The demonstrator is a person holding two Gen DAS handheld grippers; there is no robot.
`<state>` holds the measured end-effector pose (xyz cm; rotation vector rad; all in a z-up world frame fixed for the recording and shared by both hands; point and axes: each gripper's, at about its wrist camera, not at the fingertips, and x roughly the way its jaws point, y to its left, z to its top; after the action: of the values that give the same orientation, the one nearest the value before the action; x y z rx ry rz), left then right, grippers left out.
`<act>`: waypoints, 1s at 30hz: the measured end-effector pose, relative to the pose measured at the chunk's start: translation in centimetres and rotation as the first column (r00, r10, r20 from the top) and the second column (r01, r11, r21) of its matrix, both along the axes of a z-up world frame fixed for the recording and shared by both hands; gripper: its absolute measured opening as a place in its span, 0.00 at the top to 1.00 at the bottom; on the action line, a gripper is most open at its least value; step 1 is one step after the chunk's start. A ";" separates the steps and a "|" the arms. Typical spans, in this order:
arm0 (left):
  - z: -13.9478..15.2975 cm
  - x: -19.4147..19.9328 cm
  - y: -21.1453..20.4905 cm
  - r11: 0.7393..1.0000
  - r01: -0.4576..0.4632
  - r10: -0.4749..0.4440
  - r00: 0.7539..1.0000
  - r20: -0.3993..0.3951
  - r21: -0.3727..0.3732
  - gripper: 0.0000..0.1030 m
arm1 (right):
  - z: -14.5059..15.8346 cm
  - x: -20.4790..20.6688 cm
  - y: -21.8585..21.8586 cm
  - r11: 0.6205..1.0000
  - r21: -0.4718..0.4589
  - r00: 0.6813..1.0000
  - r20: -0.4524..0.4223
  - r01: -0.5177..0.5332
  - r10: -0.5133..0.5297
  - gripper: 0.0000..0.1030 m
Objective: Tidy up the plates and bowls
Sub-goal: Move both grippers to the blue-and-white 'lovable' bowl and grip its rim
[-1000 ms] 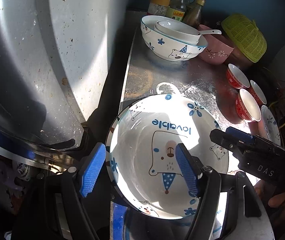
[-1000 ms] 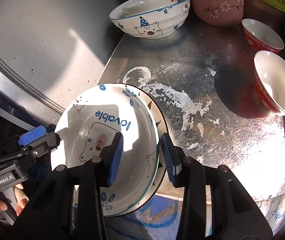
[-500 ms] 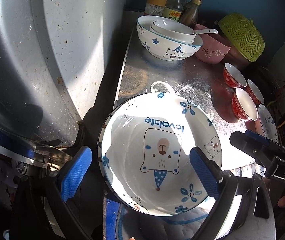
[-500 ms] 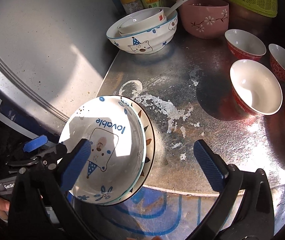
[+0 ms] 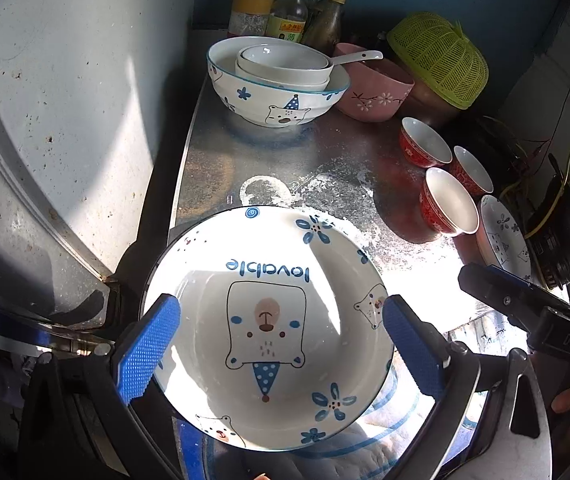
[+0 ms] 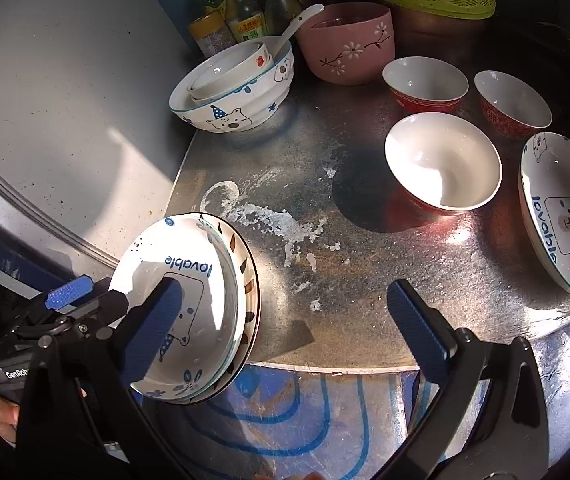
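A white plate with a blue bear and the word "lovable" (image 5: 269,280) lies on a brown-patterned plate (image 6: 249,280) at the counter's front left corner, its near side out past the edge. My left gripper (image 5: 279,308) hangs open above it, one blue pad on each side, neither touching the rim. In the right wrist view it shows at the plate's left (image 6: 69,292). My right gripper (image 6: 281,292) is open too and holds nothing. Its left finger crosses in front of the plate; its right finger is over bare counter. It also shows at the right edge of the left wrist view (image 5: 497,280).
At the back stand a big bear bowl with white bowls nested inside (image 5: 277,92), a pink bowl with a spoon (image 5: 373,92), bottles (image 5: 289,8) and a green basket (image 5: 441,56). Three red bowls (image 6: 441,164) and another bear plate (image 6: 561,216) are at the right. A grey wall (image 5: 65,100) runs along the left.
Both grippers were on the bear plate's rim, left and right. They have opened wide, let go and drawn back, and the plate stays on the plate below.
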<state>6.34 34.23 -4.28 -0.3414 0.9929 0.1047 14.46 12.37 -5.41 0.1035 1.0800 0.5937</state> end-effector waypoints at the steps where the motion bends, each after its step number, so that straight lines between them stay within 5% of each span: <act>1: 0.1 0.3 -0.3 1.000 0.009 -0.009 1.000 0.002 -0.006 0.01 | 0.1 0.0 -0.5 1.000 0.001 1.000 -0.001 0.015 -0.015 0.00; 10: 1.2 2.9 -5.0 0.996 0.083 -0.082 0.997 0.015 -0.038 0.01 | 0.9 0.3 -7.4 0.989 0.006 0.989 -0.011 0.146 -0.146 0.00; 23: 1.3 7.0 -17.4 0.990 0.135 -0.134 0.991 0.025 -0.032 0.01 | 1.0 3.0 -19.3 0.972 0.053 0.974 -0.014 0.227 -0.227 0.00; 30: 0.3 10.7 -23.2 0.982 0.181 -0.181 0.984 0.007 -0.054 0.01 | 0.4 5.4 -27.2 0.925 0.084 0.928 -0.021 0.371 -0.371 0.00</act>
<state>17.07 11.00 -4.01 -0.2993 1.0215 -0.0876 19.88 -14.80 -5.06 0.3781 1.0063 0.2967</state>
